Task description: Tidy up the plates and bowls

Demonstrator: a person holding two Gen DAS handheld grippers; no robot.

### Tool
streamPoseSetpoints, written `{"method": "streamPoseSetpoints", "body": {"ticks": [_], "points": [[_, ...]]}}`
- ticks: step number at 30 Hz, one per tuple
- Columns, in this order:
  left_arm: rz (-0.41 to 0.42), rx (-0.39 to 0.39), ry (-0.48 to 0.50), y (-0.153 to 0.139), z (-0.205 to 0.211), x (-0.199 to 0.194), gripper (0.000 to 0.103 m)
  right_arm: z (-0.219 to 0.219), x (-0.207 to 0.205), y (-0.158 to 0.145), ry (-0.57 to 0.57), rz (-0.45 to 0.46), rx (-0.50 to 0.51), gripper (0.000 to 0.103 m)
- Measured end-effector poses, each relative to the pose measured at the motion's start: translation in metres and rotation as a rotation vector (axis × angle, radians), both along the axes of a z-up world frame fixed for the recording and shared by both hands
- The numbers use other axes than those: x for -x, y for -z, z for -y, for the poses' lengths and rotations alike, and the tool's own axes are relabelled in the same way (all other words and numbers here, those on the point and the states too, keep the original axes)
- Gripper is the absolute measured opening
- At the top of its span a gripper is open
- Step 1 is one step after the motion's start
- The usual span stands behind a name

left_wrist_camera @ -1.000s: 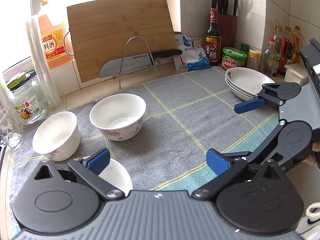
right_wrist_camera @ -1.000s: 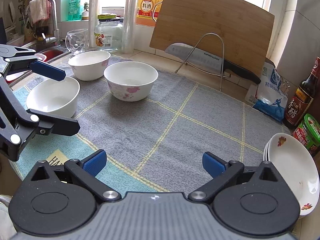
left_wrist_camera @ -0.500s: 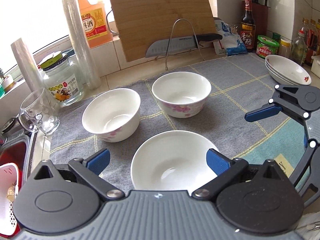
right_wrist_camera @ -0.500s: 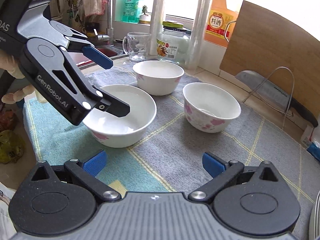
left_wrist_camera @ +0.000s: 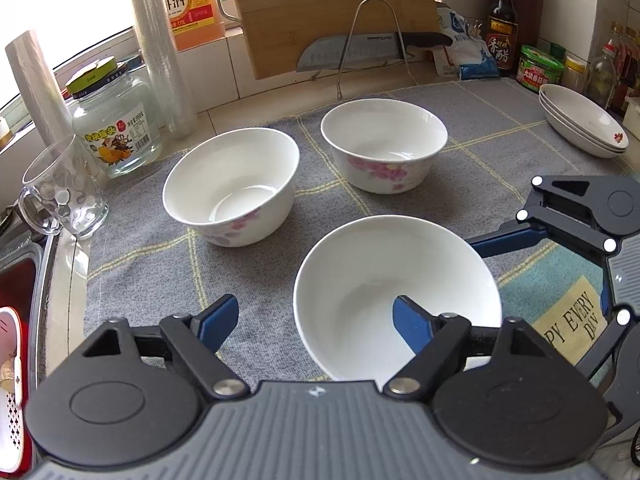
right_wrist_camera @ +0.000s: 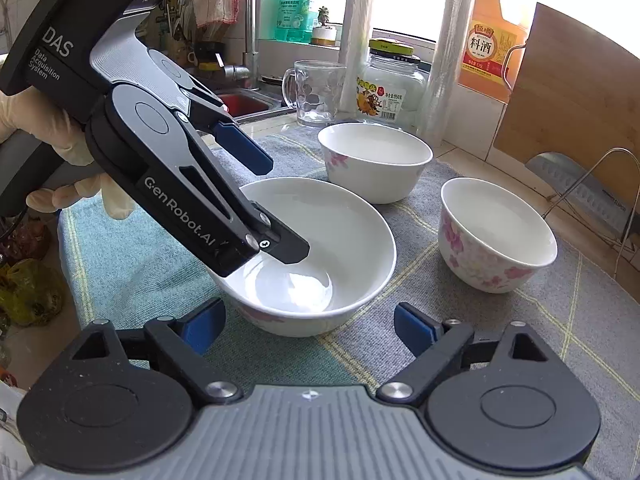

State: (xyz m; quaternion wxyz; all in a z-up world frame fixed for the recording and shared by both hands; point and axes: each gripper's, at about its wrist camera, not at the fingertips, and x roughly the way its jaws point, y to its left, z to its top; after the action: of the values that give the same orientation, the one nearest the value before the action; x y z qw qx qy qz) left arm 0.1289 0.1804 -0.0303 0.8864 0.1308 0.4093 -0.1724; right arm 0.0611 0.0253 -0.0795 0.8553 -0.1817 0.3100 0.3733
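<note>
Three white bowls with pink flowers stand on a grey checked towel. My left gripper straddles the left wall of the nearest bowl. One blue pad is inside it and the other is outside, clear of the wall, and the jaws are closing. The right wrist view shows the left gripper reaching into that bowl. My right gripper hangs just in front of this bowl with its jaws closing and touching nothing. One of its fingers lies by the right rim. Stacked plates sit far right.
The other two bowls stand behind the near one. A glass mug, a jar and film rolls line the left edge beside the sink. At the back are a cutting board, a knife on a wire rack and bottles.
Both grippers swung left from the plates side to the bowls. Their jaws have narrowed. The left gripper's right finger now sits inside the nearest bowl.
</note>
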Motion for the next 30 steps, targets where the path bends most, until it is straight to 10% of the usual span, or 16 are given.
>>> {"method": "streamPoseSetpoints", "body": {"ticks": [11, 30], "points": [[-0.038, 0.039, 0.051, 0.000, 0.005, -0.004, 0.060, 0.001, 0.002, -0.001, -0.016, -0.005, -0.016, 0.079], [-0.040, 0.057, 0.107, -0.006, 0.020, -0.003, 0.059, 0.011, 0.008, -0.013, -0.002, 0.002, 0.006, 0.078]]}}
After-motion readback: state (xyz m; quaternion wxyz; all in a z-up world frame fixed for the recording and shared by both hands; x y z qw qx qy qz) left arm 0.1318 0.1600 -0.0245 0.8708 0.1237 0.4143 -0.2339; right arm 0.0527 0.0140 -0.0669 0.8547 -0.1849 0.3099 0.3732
